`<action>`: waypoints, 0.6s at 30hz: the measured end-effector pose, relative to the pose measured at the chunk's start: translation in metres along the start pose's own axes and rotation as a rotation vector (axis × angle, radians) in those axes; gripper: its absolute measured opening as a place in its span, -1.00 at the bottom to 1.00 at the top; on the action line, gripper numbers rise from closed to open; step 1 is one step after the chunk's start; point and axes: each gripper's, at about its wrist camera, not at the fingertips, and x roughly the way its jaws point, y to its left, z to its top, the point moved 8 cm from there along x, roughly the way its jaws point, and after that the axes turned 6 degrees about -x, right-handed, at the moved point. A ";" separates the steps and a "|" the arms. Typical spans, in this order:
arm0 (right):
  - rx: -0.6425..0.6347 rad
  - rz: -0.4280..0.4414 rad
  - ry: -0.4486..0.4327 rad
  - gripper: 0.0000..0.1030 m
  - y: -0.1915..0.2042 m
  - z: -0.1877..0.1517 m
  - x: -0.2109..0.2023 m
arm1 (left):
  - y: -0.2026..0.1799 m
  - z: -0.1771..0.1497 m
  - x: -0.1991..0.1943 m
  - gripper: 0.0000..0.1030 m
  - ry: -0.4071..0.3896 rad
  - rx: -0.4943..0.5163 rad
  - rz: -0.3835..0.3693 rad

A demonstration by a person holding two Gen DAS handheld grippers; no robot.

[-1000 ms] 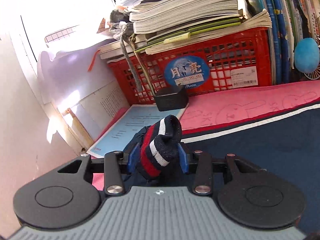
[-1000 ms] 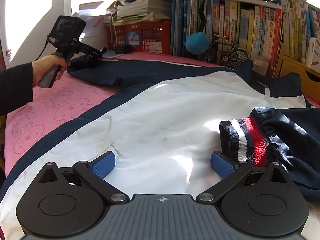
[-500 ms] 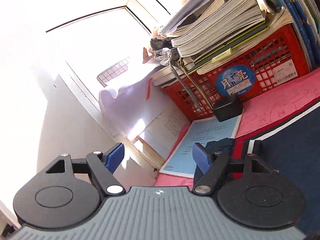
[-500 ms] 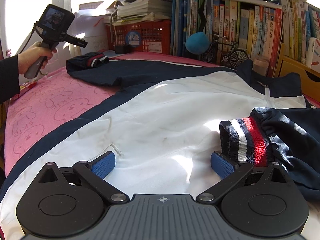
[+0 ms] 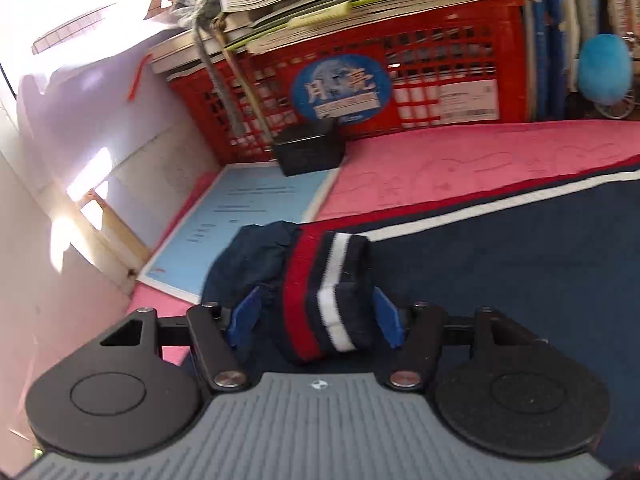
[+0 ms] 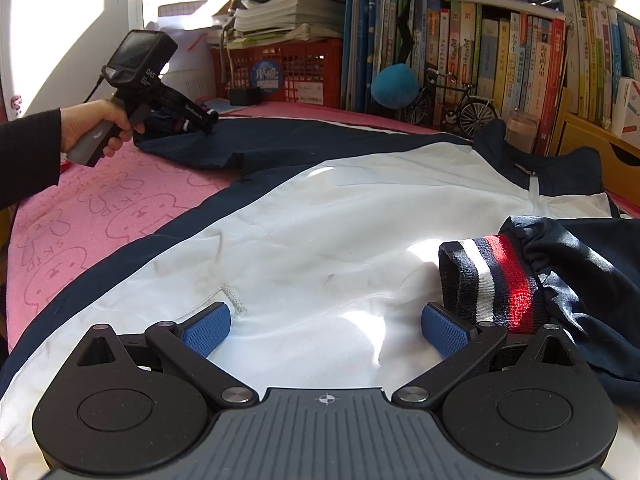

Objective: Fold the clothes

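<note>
Jacket point(image 6: 320, 216) flat on pink mat point(image 6: 92, 216); left gripper point(image 5: 316, 316) straddling striped cuff point(image 5: 328, 292), clamp unclear; right gripper point(image 6: 326, 324) spread apart.

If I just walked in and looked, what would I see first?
Probably the big white and navy jacket spread across the pink blanket. Next, its stripy red, white and navy cuffs: one cuff sits between the fingers of the left claw at the far sleeve end, the other cuff lies just beside the open right claw. Behind stands a red basket piled with books.
</note>
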 end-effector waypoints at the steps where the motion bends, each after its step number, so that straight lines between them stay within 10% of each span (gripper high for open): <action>1: 0.000 0.000 0.000 1.00 0.000 0.000 0.000 | 0.009 0.008 0.003 0.20 0.004 -0.004 0.054; 5: 0.000 -0.002 0.000 1.00 0.000 0.000 0.000 | 0.038 0.026 -0.014 0.23 -0.092 0.045 0.312; 13: 0.000 -0.002 0.000 1.00 0.000 0.000 0.000 | 0.049 0.011 -0.027 0.38 -0.109 -0.015 0.229; 18: 0.000 -0.002 0.000 1.00 0.000 0.000 0.000 | 0.017 -0.010 -0.005 0.48 -0.111 0.218 0.322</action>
